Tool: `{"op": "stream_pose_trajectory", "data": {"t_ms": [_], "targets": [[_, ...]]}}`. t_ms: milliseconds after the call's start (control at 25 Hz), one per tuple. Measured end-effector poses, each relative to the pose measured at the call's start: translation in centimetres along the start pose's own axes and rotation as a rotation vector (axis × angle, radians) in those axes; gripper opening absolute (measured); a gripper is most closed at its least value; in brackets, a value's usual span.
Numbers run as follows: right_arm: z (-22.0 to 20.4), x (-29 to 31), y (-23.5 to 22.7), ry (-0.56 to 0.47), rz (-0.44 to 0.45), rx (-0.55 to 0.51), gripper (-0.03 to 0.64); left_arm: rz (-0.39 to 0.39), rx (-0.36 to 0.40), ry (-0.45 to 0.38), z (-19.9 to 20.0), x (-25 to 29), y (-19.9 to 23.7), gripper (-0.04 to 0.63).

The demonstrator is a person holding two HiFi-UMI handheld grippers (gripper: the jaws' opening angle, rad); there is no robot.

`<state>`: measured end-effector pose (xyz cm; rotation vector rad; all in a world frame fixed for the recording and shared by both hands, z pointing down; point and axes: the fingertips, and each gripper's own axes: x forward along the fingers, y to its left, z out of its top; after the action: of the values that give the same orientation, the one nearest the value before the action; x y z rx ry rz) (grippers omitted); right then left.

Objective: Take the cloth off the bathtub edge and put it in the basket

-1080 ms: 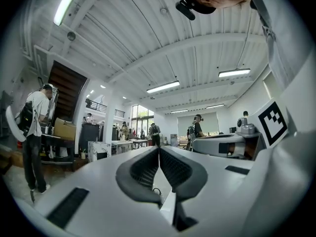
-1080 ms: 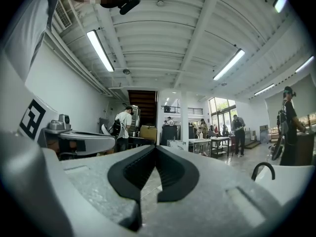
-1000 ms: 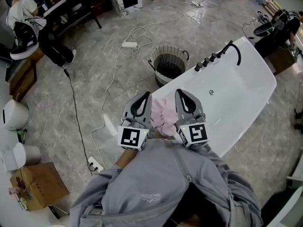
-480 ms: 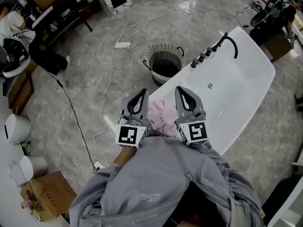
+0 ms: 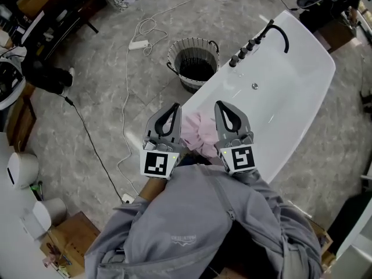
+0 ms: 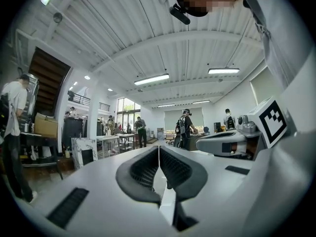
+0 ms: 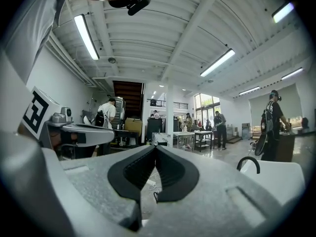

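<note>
the pink cloth [image 5: 197, 135] lies on the near edge of the white bathtub [image 5: 293, 80], between the two grippers as seen from above. the left gripper [image 5: 174, 106] has its jaws closed together with nothing in them. the right gripper [image 5: 221, 104] is closed and empty too. the wire basket [image 5: 172, 63] stands on the floor just beside the tub.

1. The left hand-held gripper [image 5: 172, 107] pointed level and away from the body, its jaws closed together with nothing between them.
2. The right hand-held gripper [image 5: 221, 105] ran parallel to it, near but apart, with its jaws likewise closed and empty.
3. The left marker cube [image 5: 162, 165] and the right marker cube [image 5: 239, 159] faced up, close to the chest.
4. Grey sleeves [image 5: 174, 220] covered both arms.
</note>
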<state>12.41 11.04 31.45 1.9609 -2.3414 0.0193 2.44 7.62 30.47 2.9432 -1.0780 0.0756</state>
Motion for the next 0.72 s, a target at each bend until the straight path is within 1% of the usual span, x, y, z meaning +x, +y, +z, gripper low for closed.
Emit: {"op": "stream_pose_trajectory", "data": {"t_ms": [280,400,600,720], "targets": [[-3.5,-0.3,-1.0,0.067,-0.032,0.032,0.005,-0.043,0.006,0.056,-2.9,1.1,-0.5,0.011],[-5.3,-0.5,-1.1,0.100,-0.033,0.031,0.005,-0.045,-0.011,0.079,-4.7,1.4,-0.4,0.011],[-8.5,-0.7,-2.0,0.139,-0.033,0.031,0.005,-0.064,-0.002,0.152,-8.6,1.9,-0.6,0.011],[-10.8,-1.0,-2.1,0.163,-0.027,0.027,0.005,-0.071,-0.018,0.176,-11.2,1.9,-0.8,0.011]]}}
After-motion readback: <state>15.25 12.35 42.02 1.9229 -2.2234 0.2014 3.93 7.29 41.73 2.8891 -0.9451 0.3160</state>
